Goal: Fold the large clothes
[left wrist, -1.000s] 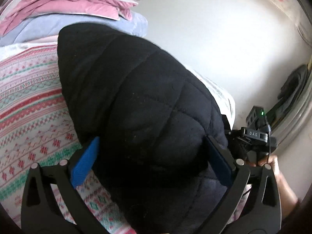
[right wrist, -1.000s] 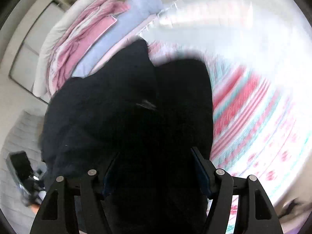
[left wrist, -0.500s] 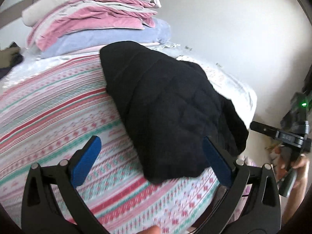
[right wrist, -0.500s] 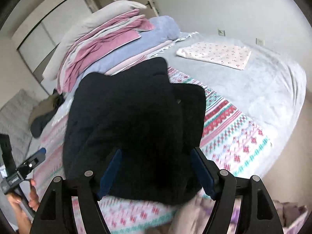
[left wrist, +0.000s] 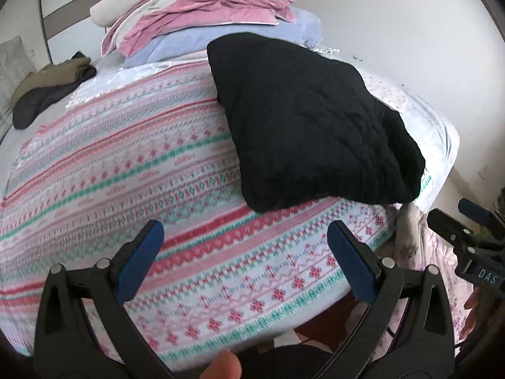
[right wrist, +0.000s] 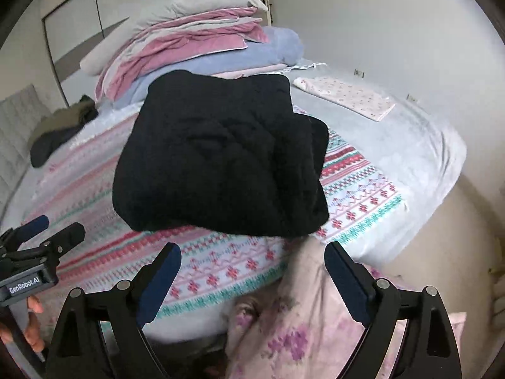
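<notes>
A black quilted garment (left wrist: 309, 129) lies folded into a thick block on the patterned pink, red and green blanket (left wrist: 132, 170) on the bed. It also shows in the right wrist view (right wrist: 221, 158). My left gripper (left wrist: 246, 246) is open and empty, held back from the garment's near edge. My right gripper (right wrist: 252, 268) is open and empty, also short of the garment, above a pink flowered cloth (right wrist: 303, 325). The right gripper also shows at the right edge of the left wrist view (left wrist: 467, 227), and the left gripper at the left edge of the right wrist view (right wrist: 41, 237).
A stack of folded pink, grey and blue bedding (left wrist: 214, 22) stands at the head of the bed. Olive and dark clothes (left wrist: 47, 88) lie at the far left. A small folded flowered cloth (right wrist: 347, 96) lies on the grey sheet at the right. A wall runs behind.
Both grippers have let go of the black garment and pulled back from it. The garment now rests folded on the blanket.
</notes>
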{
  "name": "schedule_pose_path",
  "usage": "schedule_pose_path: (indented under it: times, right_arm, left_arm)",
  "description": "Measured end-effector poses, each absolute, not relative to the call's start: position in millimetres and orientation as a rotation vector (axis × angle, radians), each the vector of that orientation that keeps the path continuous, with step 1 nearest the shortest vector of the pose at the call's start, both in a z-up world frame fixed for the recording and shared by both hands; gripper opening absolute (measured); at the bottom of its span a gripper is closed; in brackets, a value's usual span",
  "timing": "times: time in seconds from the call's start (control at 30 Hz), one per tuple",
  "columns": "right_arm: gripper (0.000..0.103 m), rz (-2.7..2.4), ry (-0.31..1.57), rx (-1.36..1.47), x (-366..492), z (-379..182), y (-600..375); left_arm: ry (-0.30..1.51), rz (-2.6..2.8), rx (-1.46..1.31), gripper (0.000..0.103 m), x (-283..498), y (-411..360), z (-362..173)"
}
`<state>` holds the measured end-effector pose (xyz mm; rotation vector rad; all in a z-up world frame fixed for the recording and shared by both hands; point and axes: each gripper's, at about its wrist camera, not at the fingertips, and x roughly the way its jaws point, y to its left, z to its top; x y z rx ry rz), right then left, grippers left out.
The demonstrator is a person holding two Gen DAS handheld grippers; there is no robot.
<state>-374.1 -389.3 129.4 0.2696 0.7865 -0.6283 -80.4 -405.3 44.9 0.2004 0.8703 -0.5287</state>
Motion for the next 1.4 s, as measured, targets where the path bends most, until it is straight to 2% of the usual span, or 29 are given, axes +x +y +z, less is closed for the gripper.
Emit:
schedule_pose_path:
  times: [0.37,1.4]
  right_arm:
    - [0.093,-0.646,0.842,0.22,-366.1,118.2,-389.7]
    - [0.093,-0.622,0.848,0.234,-359.7,116.2,-398.3]
  left_arm:
    - [0.883,-0.519,0.225,0.103,-94.6,-427.9,36.4]
    - [0.895,-0.527,0.22,0.102,-93.8,-443.8,35.6]
